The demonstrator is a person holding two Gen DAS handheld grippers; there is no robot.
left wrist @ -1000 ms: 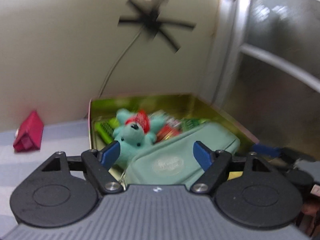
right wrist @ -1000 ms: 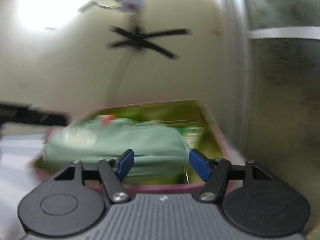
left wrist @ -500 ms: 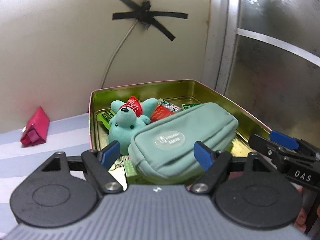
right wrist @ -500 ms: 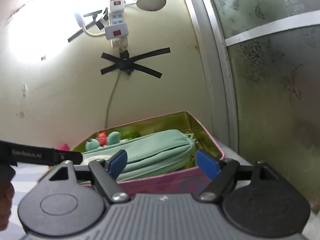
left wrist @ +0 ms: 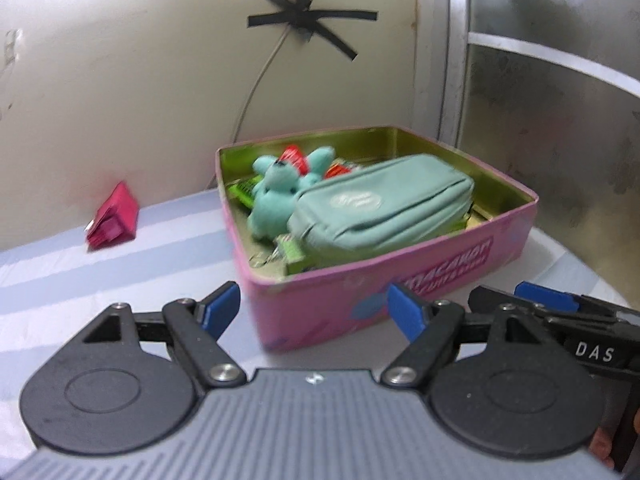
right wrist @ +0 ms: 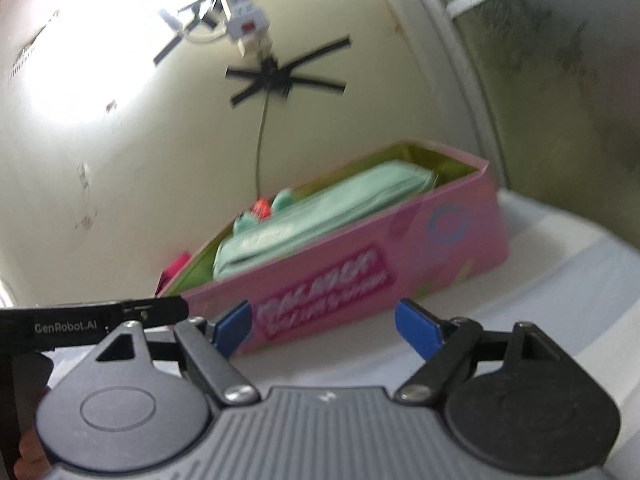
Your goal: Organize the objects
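Observation:
A pink tin box (left wrist: pixel 400 280) with a gold inside stands on the striped table by the wall; it also shows in the right wrist view (right wrist: pixel 400 256). In it lie a teal zip pouch (left wrist: pixel 380 212), a teal plush bear (left wrist: pixel 276 196) and several small green and red packets. The pouch also shows in the right wrist view (right wrist: pixel 320 216). My left gripper (left wrist: pixel 316 312) is open and empty, just in front of the box's near wall. My right gripper (right wrist: pixel 324 324) is open and empty, in front of the box's long side.
A red folded pouch (left wrist: pixel 114 220) lies on the table left of the box, by the wall. A cable taped with black strips (left wrist: pixel 304 20) runs down the wall behind the box. A frosted glass door (left wrist: pixel 540 100) stands to the right.
Both grippers have drawn back from over the box, which now shows its pink outer walls. The pouch stays in the box. Both grippers stayed open.

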